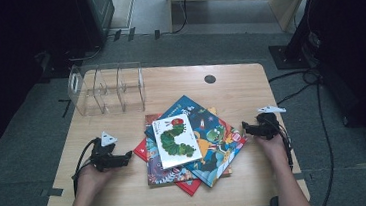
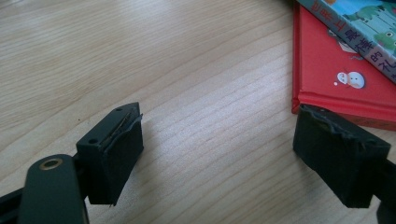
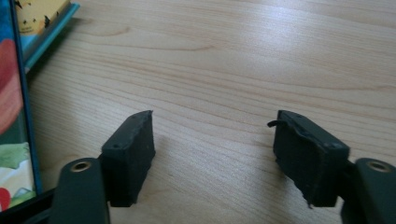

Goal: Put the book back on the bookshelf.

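Observation:
A loose stack of picture books [image 1: 189, 142] lies mid-table, topped by a white one with a green caterpillar [image 1: 175, 140]. My left gripper [image 1: 125, 159] rests on the wood just left of the stack, open, jaws empty. In the left gripper view its midpoint [image 2: 219, 154] is over bare wood, with the red book's corner [image 2: 343, 79] beside the right-hand jaw. My right gripper [image 1: 246, 127] sits at the stack's right edge, open and empty. The right gripper view shows its midpoint [image 3: 212, 156] above bare table, with a teal-edged book [image 3: 16, 107] at the left.
A clear acrylic rack with three slots [image 1: 107, 88] stands at the table's back left. A dark round grommet hole [image 1: 210, 79] sits near the back edge. Cables [image 1: 323, 121] trail across the grey floor on the right; dark equipment stands at both sides.

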`<state>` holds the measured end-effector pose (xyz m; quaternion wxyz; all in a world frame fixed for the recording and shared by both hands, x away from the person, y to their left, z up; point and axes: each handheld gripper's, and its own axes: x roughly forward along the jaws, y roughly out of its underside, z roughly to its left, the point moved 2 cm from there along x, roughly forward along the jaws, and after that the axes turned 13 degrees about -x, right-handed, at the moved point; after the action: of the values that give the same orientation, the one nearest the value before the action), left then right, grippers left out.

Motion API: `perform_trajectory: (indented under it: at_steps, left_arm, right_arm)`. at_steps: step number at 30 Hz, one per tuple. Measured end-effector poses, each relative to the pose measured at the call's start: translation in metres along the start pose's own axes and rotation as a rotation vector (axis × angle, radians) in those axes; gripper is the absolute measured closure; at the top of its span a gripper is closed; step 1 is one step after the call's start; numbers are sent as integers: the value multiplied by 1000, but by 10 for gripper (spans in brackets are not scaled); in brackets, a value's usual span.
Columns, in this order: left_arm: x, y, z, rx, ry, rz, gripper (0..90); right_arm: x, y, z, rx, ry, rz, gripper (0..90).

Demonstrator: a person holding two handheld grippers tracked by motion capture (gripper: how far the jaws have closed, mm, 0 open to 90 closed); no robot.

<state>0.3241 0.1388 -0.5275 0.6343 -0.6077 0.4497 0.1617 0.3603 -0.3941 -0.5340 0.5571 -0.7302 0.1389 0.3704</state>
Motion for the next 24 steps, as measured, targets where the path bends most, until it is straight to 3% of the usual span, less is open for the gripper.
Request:
perform_trajectory:
  at_steps: [4,11,14,17,19,21,24]
  left_arm:
    - [-5,-4,1,-36,27,32,228]
    - [-20,-10,-8,-93,65,65,312]
    - [-24,-12,-13,-96,84,64,320]
    - [-28,-15,-20,-89,105,63,305]
    - [-30,-17,-24,-90,127,54,304]
    - [-32,-17,-28,-87,125,48,301]
    - [-35,-19,-33,-81,130,48,300]
  right_arm:
    - [-3,-4,-3,12,-18,-7,394]
    - [-13,-14,8,-41,-64,-66,496]
    - [-16,-18,16,-78,-92,-80,519]
    - [-21,-24,26,-84,-143,-114,547]
    - [-22,-26,28,-91,-152,-117,555]
    - [-24,-28,33,-117,-150,-118,571]
    - [-27,-30,37,-113,-176,-129,609]
